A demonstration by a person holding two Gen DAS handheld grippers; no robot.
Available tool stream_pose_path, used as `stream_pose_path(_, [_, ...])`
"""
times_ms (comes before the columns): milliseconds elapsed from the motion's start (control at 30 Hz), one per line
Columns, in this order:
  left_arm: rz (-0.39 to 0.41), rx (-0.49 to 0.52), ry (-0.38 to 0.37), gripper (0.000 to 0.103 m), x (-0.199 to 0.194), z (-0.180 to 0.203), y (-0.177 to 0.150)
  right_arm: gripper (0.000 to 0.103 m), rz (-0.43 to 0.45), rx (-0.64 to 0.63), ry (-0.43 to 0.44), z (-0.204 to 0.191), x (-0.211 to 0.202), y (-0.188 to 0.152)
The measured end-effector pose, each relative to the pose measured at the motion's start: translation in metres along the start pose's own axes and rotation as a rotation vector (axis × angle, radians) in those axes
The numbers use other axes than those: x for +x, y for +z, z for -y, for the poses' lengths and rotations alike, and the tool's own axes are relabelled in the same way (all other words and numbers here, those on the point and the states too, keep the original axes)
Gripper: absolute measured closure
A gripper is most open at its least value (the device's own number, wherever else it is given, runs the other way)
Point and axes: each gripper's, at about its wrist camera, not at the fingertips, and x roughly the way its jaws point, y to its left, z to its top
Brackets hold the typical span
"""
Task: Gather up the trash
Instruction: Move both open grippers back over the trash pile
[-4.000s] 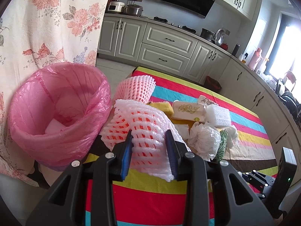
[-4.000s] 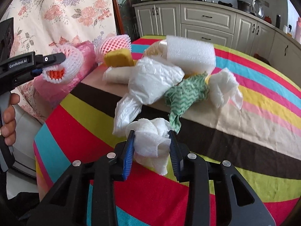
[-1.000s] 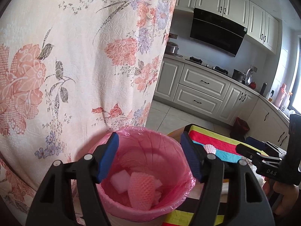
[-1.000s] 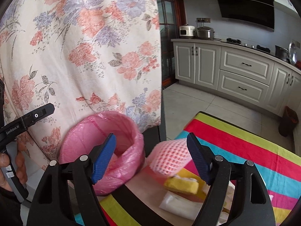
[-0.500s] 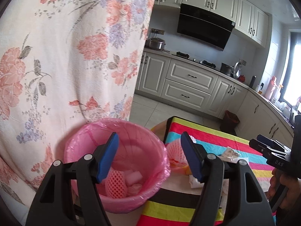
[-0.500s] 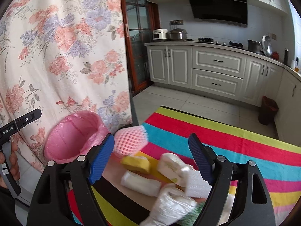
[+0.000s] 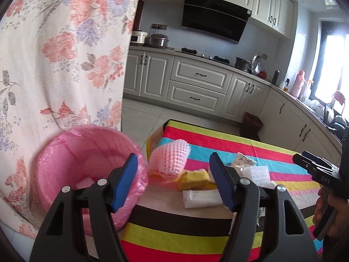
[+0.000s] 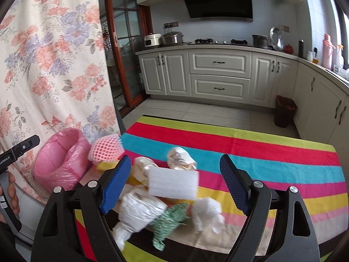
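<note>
A pink-bagged trash bin (image 7: 87, 166) stands beside the striped table (image 7: 218, 238), with white foam inside it. My left gripper (image 7: 174, 181) is open and empty, above the table edge between the bin and the trash pile. The pile holds a pink foam net (image 7: 171, 158), a yellow sponge (image 7: 193, 180), a folded white wrapper (image 7: 201, 197) and a white foam block (image 7: 257, 174). My right gripper (image 8: 175, 183) is open and empty over the pile: the foam block (image 8: 172, 184), a white plastic bag (image 8: 139, 211), a green cloth (image 8: 170, 220) and crumpled tissue (image 8: 207, 211).
A floral curtain (image 7: 54, 65) hangs behind the bin. Kitchen cabinets (image 8: 218, 76) run along the back wall and a small dark bin (image 8: 284, 113) stands on the floor. The table's striped cloth (image 8: 272, 163) stretches right of the pile.
Both grippers have swung right from the bin toward the trash pile on the table. Both have stayed open and empty over the last second; four seconds ago each held trash.
</note>
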Motion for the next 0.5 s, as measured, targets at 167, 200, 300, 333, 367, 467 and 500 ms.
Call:
stream_pose_path(167, [-0.04,0.033,-0.046,0.037,0.015,0.03,-0.01,0.024,-0.022,0.028,-0.036,0.027,-0.002,-0.013])
stream_pose_path(200, [-0.046,0.036,-0.051,0.037,0.017,0.034,-0.011,0.024,-0.026,0.037,-0.039,0.032,-0.002,-0.016])
stream_pose_path(300, [-0.073,0.046,-0.08,0.037,0.028,0.05,-0.017,0.024,-0.037,0.055,-0.046,0.045,-0.001,-0.023])
stream_pose_path(333, [-0.084,0.055,-0.088,0.037,0.032,0.057,-0.02,0.024,-0.04,0.059,-0.05,0.048,0.0,-0.025])
stream_pose_path(367, [-0.094,0.06,-0.096,0.037,0.036,0.062,-0.022,0.024,-0.042,0.064,-0.05,0.051,0.001,-0.026])
stream_pose_path(467, [-0.121,0.075,-0.117,0.037,0.045,0.078,-0.03,0.023,-0.051,0.077,-0.044,0.058,0.005,-0.031])
stream_pose_path(500, [-0.131,0.079,-0.124,0.037,0.049,0.083,-0.033,0.023,-0.055,0.079,-0.043,0.06,0.007,-0.033])
